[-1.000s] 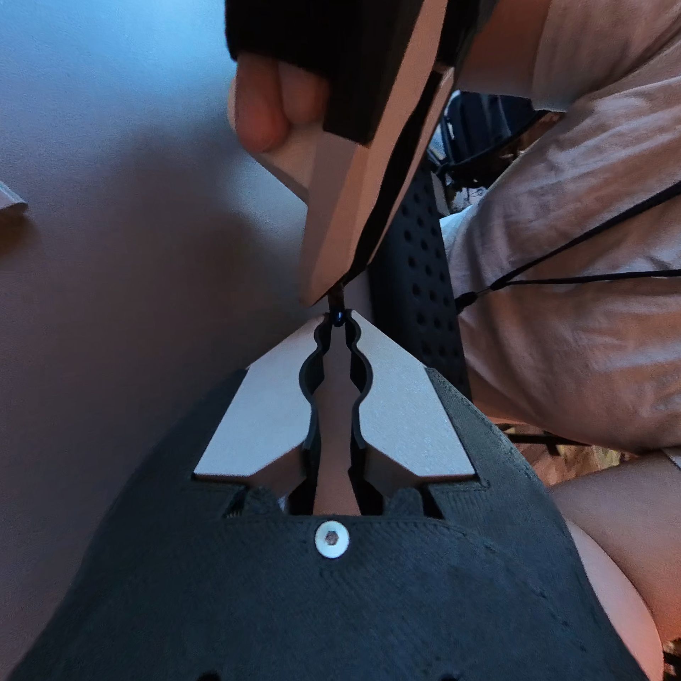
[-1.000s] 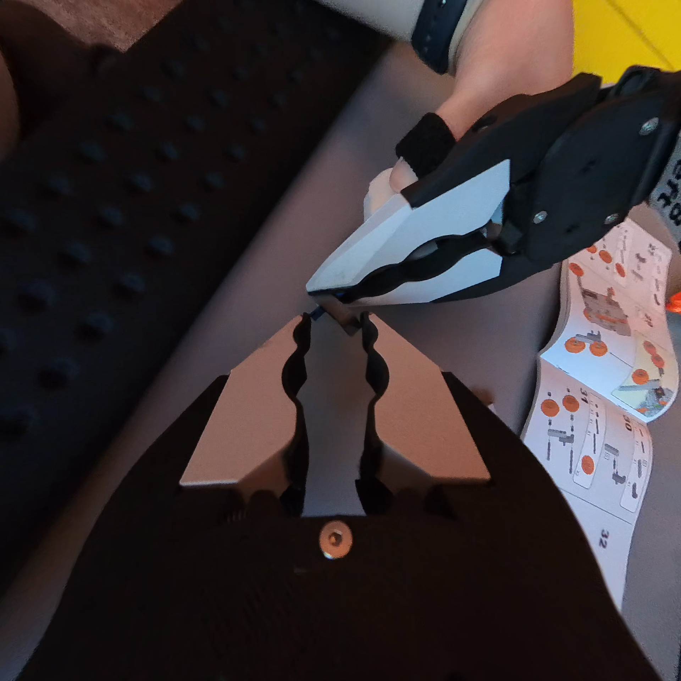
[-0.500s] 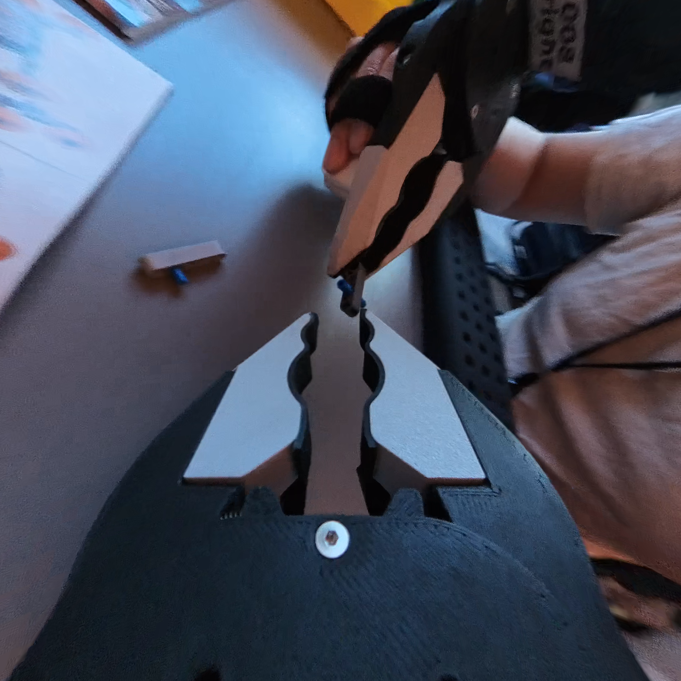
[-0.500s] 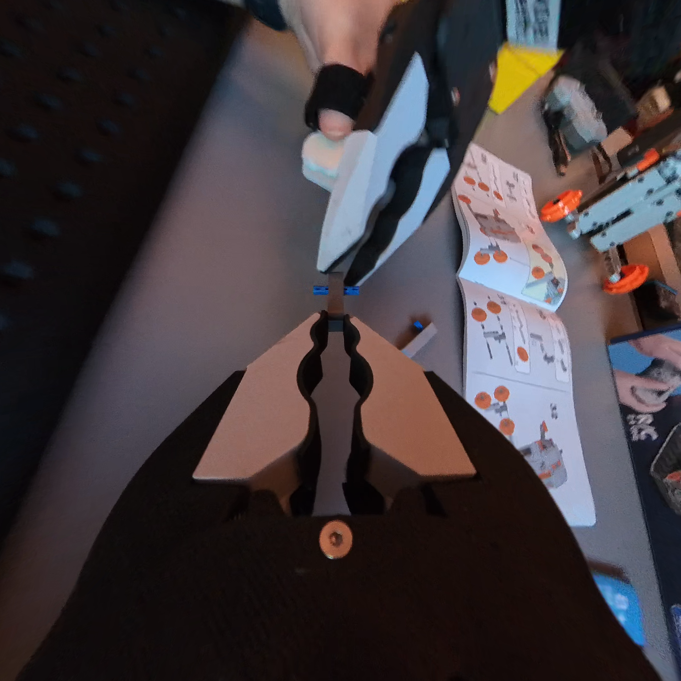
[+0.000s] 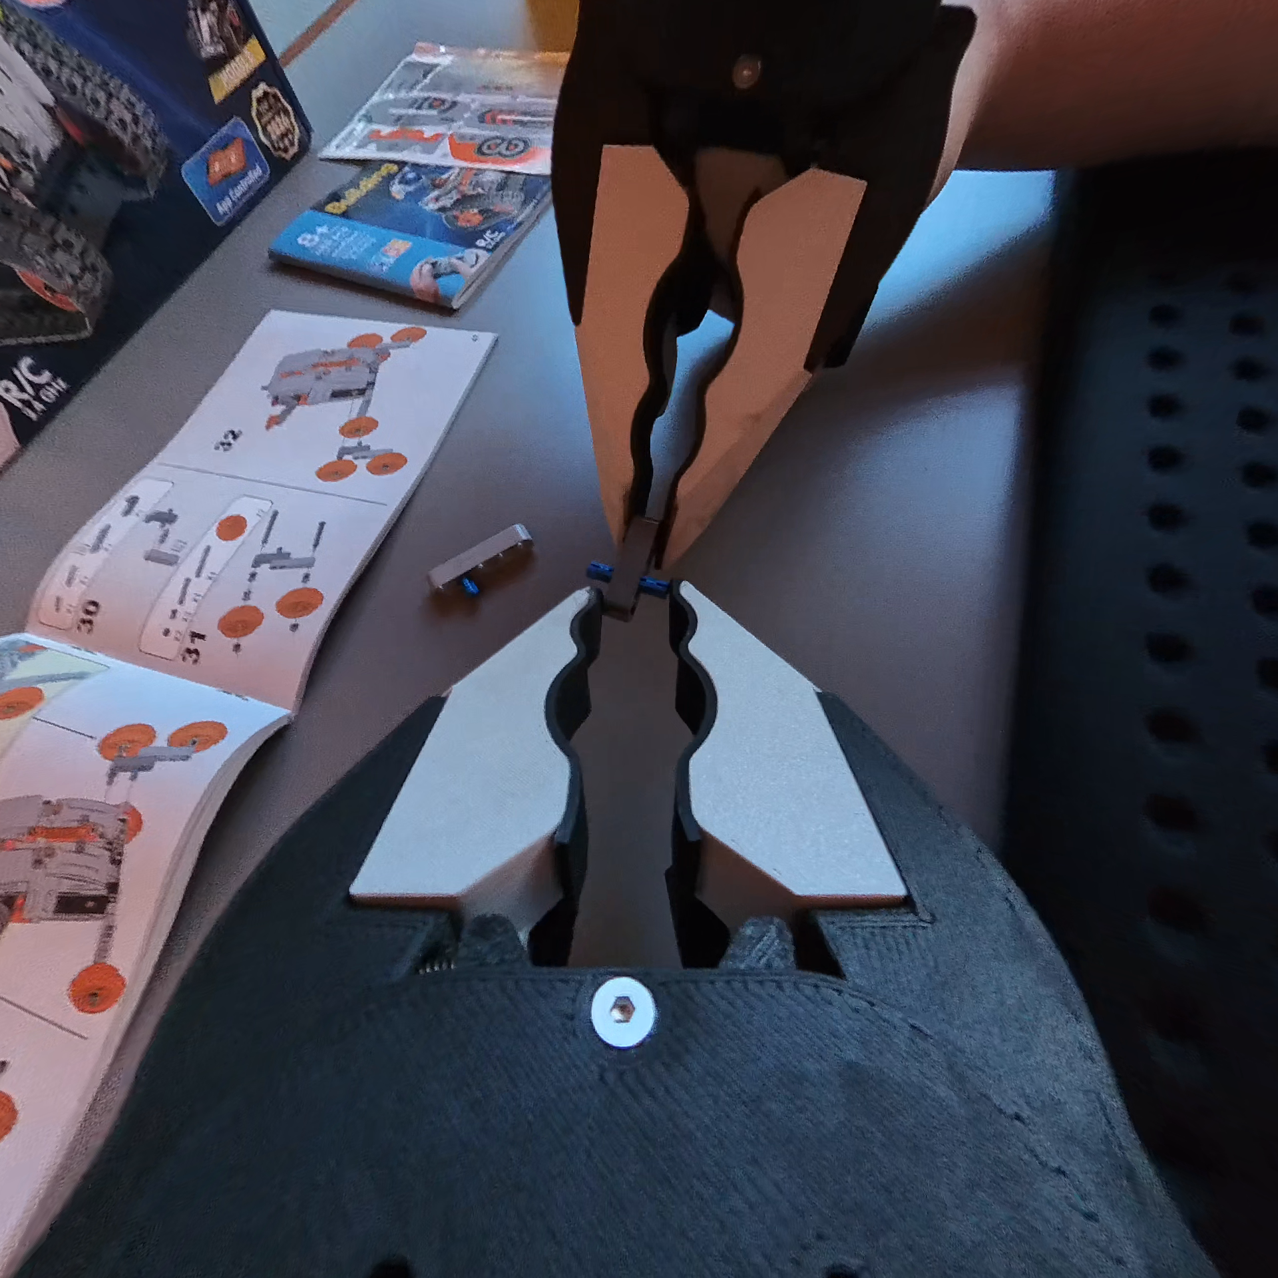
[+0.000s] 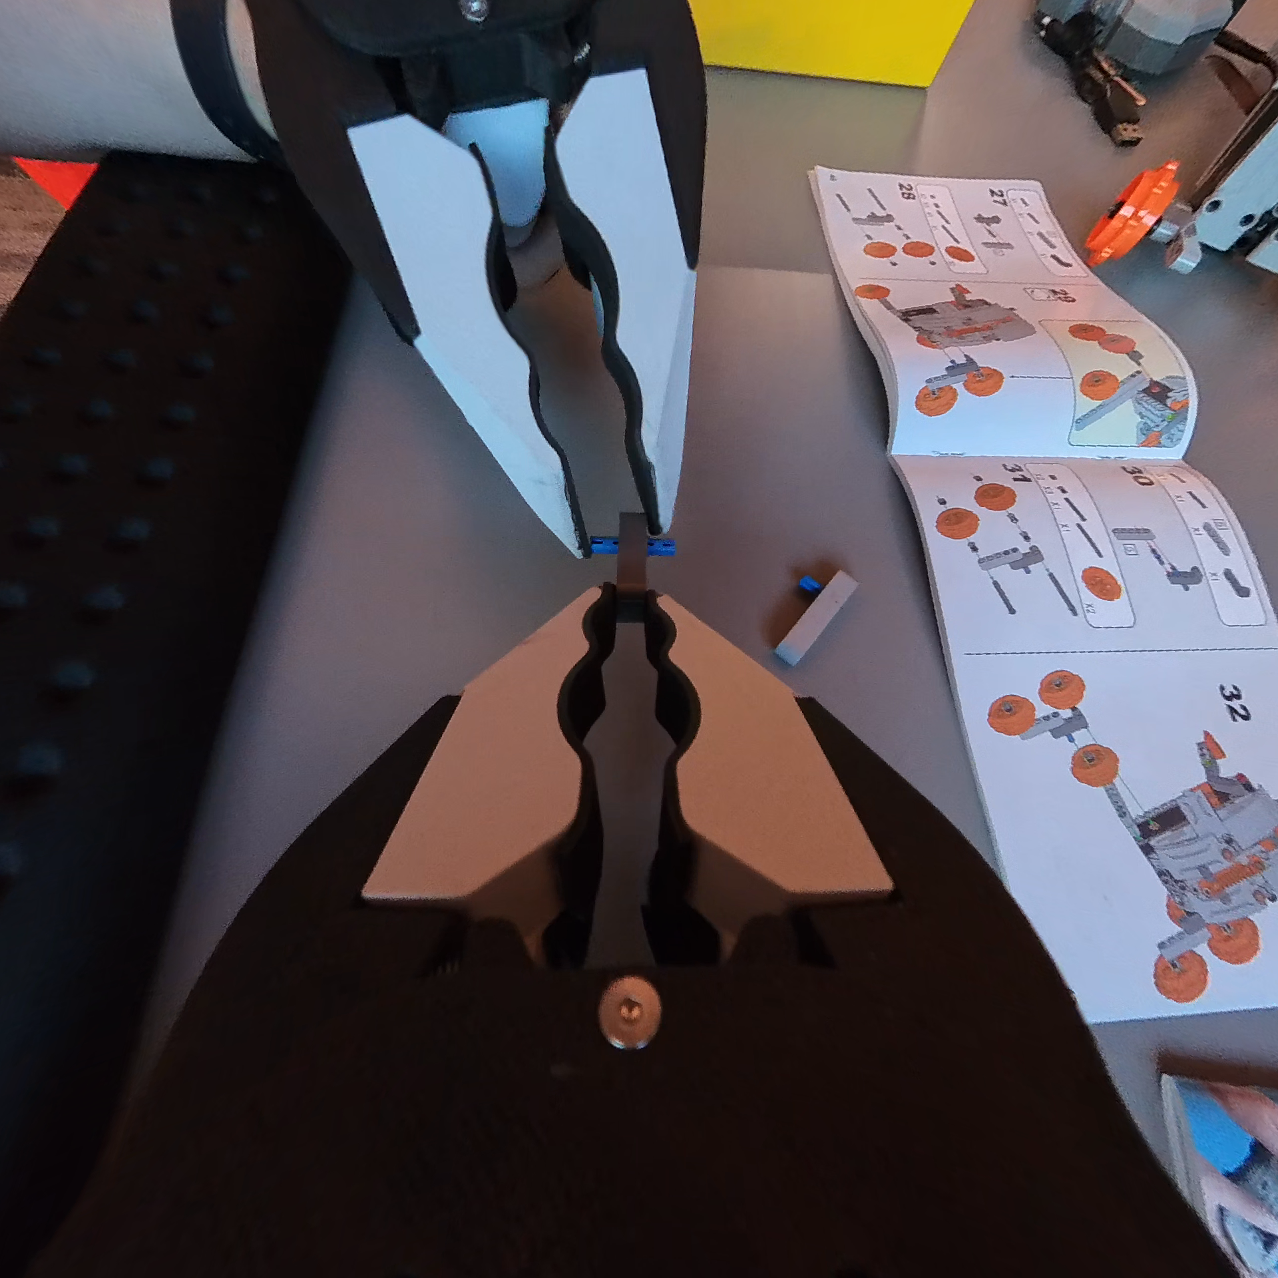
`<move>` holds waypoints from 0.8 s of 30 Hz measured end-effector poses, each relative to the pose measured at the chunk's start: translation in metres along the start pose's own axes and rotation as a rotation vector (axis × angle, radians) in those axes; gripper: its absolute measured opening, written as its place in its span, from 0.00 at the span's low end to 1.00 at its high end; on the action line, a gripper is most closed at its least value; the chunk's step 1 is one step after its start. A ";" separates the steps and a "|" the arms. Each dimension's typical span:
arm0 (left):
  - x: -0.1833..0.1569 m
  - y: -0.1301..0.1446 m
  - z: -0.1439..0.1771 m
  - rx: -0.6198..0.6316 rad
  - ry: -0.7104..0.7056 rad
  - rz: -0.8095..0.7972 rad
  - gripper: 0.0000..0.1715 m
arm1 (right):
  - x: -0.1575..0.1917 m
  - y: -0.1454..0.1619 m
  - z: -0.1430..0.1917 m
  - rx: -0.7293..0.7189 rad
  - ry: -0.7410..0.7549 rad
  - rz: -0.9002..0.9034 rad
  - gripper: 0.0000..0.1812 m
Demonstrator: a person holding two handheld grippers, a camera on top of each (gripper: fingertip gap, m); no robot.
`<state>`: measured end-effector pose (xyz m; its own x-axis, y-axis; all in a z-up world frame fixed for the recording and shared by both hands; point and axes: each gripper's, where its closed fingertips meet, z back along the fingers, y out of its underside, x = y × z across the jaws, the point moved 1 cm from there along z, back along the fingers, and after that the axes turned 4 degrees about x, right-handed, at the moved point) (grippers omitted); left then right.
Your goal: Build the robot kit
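My right gripper (image 6: 629, 600) is shut on the lower end of a small dark grey beam (image 6: 631, 553) and holds it above the grey table (image 6: 761, 429). A blue pin (image 6: 603, 546) runs crosswise through the beam. My left gripper (image 5: 635, 596) is open and faces the right one tip to tip. In the right wrist view the left gripper (image 6: 620, 541) has its fingertips at the two ends of the pin. In the left wrist view the right gripper (image 5: 643, 536) comes down from above with the beam (image 5: 636, 560) and the pin (image 5: 600, 571) in front of my open tips.
A second grey beam (image 5: 480, 557) with a blue pin lies on the table, also in the right wrist view (image 6: 816, 615). An open instruction booklet (image 5: 276, 484) (image 6: 1072, 553), a blue leaflet (image 5: 408, 235), a dark box (image 5: 104, 173), a part-built model with an orange wheel (image 6: 1134, 207) and a black perforated surface (image 5: 1175, 622) lie around. The tips of both grippers are at nearly the same place.
A second ago the left gripper was shut on the part and the right was open. Now the right holds the beam and the left is open. Both have swung out over the table.
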<state>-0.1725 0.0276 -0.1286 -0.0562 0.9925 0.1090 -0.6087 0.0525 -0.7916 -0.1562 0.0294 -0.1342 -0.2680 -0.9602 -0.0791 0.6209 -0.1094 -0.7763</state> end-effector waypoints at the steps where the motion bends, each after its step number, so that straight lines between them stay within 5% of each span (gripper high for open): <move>1: -0.001 0.002 0.000 0.008 0.021 0.019 0.10 | 0.001 0.000 -0.001 -0.001 -0.007 0.002 0.03; 24: -0.017 0.017 -0.011 0.086 0.087 -0.073 0.08 | 0.014 0.015 -0.009 0.072 -0.061 0.076 0.03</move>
<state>-0.1734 0.0130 -0.1503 0.0571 0.9925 0.1084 -0.6748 0.1184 -0.7285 -0.1572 0.0162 -0.1529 -0.1742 -0.9800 -0.0966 0.6900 -0.0515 -0.7220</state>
